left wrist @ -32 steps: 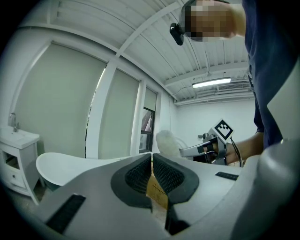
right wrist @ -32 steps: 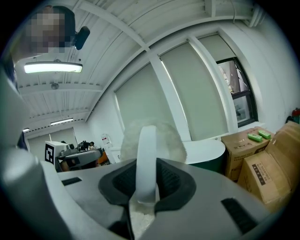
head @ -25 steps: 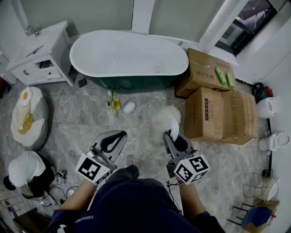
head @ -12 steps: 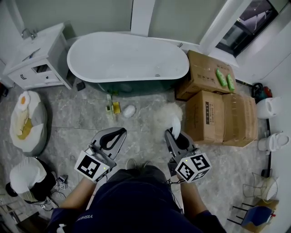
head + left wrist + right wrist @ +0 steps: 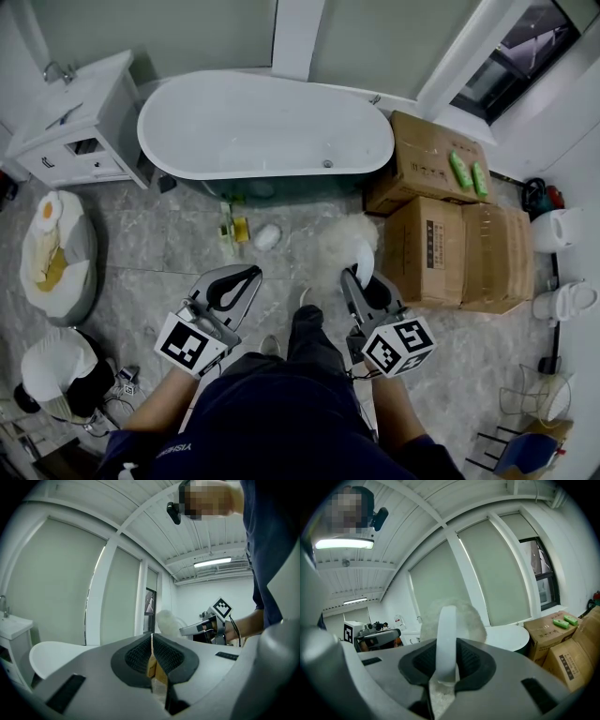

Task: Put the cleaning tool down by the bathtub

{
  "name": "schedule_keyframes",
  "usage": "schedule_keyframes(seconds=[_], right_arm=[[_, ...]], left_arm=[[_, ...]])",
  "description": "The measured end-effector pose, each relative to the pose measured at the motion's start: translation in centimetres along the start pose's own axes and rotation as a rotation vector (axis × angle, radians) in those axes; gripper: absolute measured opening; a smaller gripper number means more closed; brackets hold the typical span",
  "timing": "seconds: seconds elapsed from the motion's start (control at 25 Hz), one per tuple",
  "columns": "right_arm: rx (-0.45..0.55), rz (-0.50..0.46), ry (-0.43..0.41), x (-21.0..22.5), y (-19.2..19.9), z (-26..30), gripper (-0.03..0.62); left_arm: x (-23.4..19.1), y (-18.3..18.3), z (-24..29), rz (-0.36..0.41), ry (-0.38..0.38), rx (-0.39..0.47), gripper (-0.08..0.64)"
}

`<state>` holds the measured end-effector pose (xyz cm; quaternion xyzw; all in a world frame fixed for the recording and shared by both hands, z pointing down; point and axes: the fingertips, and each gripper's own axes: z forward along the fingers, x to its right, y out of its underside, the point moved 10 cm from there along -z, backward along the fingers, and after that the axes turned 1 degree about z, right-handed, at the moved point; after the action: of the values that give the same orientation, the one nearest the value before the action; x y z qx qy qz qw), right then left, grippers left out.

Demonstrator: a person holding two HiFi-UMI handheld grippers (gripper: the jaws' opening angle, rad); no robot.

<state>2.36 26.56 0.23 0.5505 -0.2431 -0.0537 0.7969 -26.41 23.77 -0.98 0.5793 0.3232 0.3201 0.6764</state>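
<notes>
My right gripper is shut on the white handle of the cleaning tool, a fluffy white duster whose head sticks out ahead of the jaws, above the floor. The same fluffy head fills the middle of the right gripper view. My left gripper is shut with nothing in it; its pads meet in the left gripper view. The white bathtub with a dark green base stands ahead, across the floor. The right gripper shows in the left gripper view too.
Cardboard boxes stand to the right of the tub, with green bottles on top. A white vanity is at left. Small bottles and a white object lie on the floor before the tub. A beanbag lies at left.
Both grippers and the person have moved forward toward the bathtub; the tub and boxes sit slightly closer in the view. A leg now steps forward between the grippers.
</notes>
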Motion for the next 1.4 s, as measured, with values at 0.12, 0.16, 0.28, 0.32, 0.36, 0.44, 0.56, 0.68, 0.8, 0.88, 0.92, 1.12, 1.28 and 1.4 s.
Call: schedule_keyframes(seconds=[0.12, 0.16, 0.28, 0.32, 0.36, 0.44, 0.56, 0.68, 0.8, 0.88, 0.92, 1.12, 1.28, 1.4], right_arm=[[-0.002, 0.002, -0.01, 1.4, -0.7, 1.3, 0.087], [-0.005, 0.003, -0.013, 1.9, -0.9, 1.8, 0.087], [-0.009, 0.004, -0.027, 3.6, -1.7, 3.1, 0.087], [-0.01, 0.005, -0.031, 4.2, -2.0, 3.6, 0.087], [-0.011, 0.007, -0.036, 4.9, -2.3, 4.0, 0.087], [-0.015, 0.011, -0.046, 6.3, -2.9, 4.9, 0.087], [-0.023, 0.019, -0.062, 8.7, -3.9, 6.0, 0.087], [-0.032, 0.025, -0.082, 11.2, -4.8, 7.3, 0.087], [-0.043, 0.028, -0.103, 13.4, -5.8, 8.9, 0.087], [-0.052, 0.031, -0.116, 14.8, -6.4, 9.9, 0.087], [-0.056, 0.032, -0.122, 15.6, -6.7, 10.4, 0.087], [-0.084, 0.039, -0.147, 19.5, -7.7, 12.8, 0.087], [-0.117, 0.045, -0.171, 22.6, -8.1, 15.2, 0.087], [-0.137, 0.045, -0.188, 24.4, -8.3, 17.1, 0.087]], left_arm=[[-0.8, -0.1, 1.4, 0.007, -0.009, -0.002, 0.037], [-1.0, -0.2, 2.0, 0.008, -0.014, -0.004, 0.037], [-1.8, -0.6, 3.8, 0.009, -0.033, -0.018, 0.037], [-2.1, -0.7, 4.4, 0.009, -0.039, -0.019, 0.037], [-2.3, -0.7, 5.0, 0.009, -0.042, -0.018, 0.037], [-2.8, -0.8, 6.4, 0.013, -0.052, -0.022, 0.038], [-3.2, -1.2, 8.8, 0.01, -0.074, -0.026, 0.037], [-3.5, -1.6, 11.2, 0.007, -0.097, -0.035, 0.037], [-4.2, -1.8, 13.3, 0.007, -0.113, -0.044, 0.037], [-4.6, -2.1, 14.7, 0.008, -0.128, -0.055, 0.037], [-4.8, -2.2, 15.4, 0.003, -0.138, -0.062, 0.037], [-6.0, -2.1, 19.0, 0.001, -0.18, -0.086, 0.038], [-7.3, -1.8, 21.7, -0.009, -0.217, -0.115, 0.037], [-8.2, -1.6, 23.3, -0.024, -0.252, -0.13, 0.037]])
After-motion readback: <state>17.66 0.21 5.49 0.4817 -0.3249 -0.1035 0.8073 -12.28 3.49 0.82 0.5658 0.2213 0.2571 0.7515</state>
